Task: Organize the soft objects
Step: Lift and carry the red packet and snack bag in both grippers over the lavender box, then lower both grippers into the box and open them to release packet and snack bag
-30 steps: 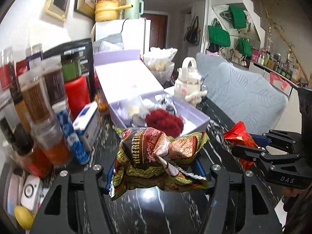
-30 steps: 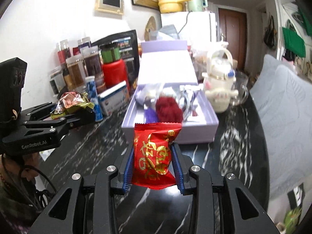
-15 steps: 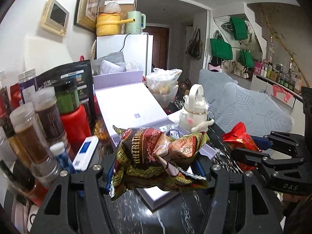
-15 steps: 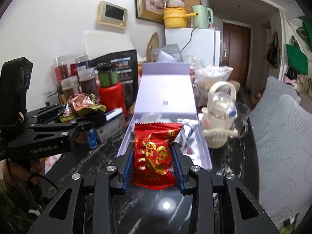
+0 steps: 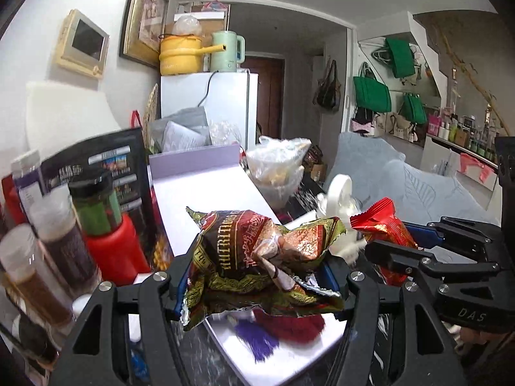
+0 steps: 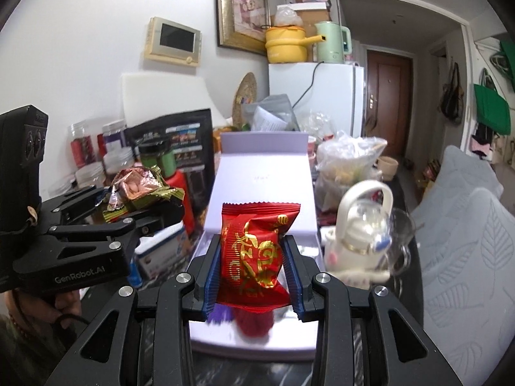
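Observation:
My left gripper [image 5: 257, 276] is shut on a crumpled gold and brown snack bag [image 5: 254, 254], held in the air above the open lilac box [image 5: 289, 366]. My right gripper [image 6: 254, 273] is shut on a red packet with gold print [image 6: 254, 257], also above the box [image 6: 254, 341]. A red pom-pom [image 5: 289, 325] and a purple tassel [image 5: 257, 337] lie in the box under the bags. In the left wrist view the right gripper with the red packet [image 5: 383, 234] is to the right. In the right wrist view the left gripper with the snack bag [image 6: 138, 189] is to the left.
The box's raised lid [image 6: 260, 180] stands behind. Jars and a red canister [image 5: 112, 247] crowd the left. A white teapot [image 6: 360, 234] and a glass cup [image 6: 402, 241] stand to the right of the box, a plastic bag [image 6: 347, 164] behind them. A grey cushioned sofa [image 6: 466, 241] is right.
Both grippers have risen and tilted up with their bags still held. The box now sits lower in both views and more of the room shows.

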`<action>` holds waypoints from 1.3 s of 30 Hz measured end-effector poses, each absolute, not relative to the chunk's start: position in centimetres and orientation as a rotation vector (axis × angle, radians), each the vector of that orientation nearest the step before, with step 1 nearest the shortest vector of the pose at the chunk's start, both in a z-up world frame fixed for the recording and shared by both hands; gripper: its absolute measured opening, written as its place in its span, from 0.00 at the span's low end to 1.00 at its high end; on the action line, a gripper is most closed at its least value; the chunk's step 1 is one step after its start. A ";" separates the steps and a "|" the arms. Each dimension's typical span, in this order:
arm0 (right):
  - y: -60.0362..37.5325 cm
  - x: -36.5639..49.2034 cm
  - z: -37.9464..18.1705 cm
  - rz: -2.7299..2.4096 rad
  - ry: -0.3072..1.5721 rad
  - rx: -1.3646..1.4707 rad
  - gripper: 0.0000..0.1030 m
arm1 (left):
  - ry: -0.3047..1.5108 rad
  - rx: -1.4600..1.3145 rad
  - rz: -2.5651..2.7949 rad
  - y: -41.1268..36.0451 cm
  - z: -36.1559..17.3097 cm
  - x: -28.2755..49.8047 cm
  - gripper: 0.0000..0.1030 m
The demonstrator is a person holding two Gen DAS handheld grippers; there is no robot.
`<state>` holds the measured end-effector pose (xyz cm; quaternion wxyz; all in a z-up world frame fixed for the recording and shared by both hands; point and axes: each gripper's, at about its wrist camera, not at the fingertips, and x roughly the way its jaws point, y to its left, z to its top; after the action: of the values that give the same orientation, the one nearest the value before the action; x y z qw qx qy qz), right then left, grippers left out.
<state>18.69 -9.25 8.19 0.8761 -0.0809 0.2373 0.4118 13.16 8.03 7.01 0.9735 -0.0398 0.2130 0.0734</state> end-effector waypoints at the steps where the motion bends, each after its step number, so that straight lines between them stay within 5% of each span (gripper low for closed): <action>1: -9.2 19.0 8.3 0.864 0.490 -0.164 0.34 | 0.423 -0.076 0.153 8.2 7.3 13.5 0.61; 39: -4.4 27.5 -0.1 0.874 0.768 -0.189 0.35 | 0.748 -0.047 0.240 10.6 -2.3 23.6 0.61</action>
<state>27.51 -4.42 -0.13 0.8313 -0.0892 0.3622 0.4122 23.55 10.56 -2.34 0.9235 -0.0229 0.3645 0.1171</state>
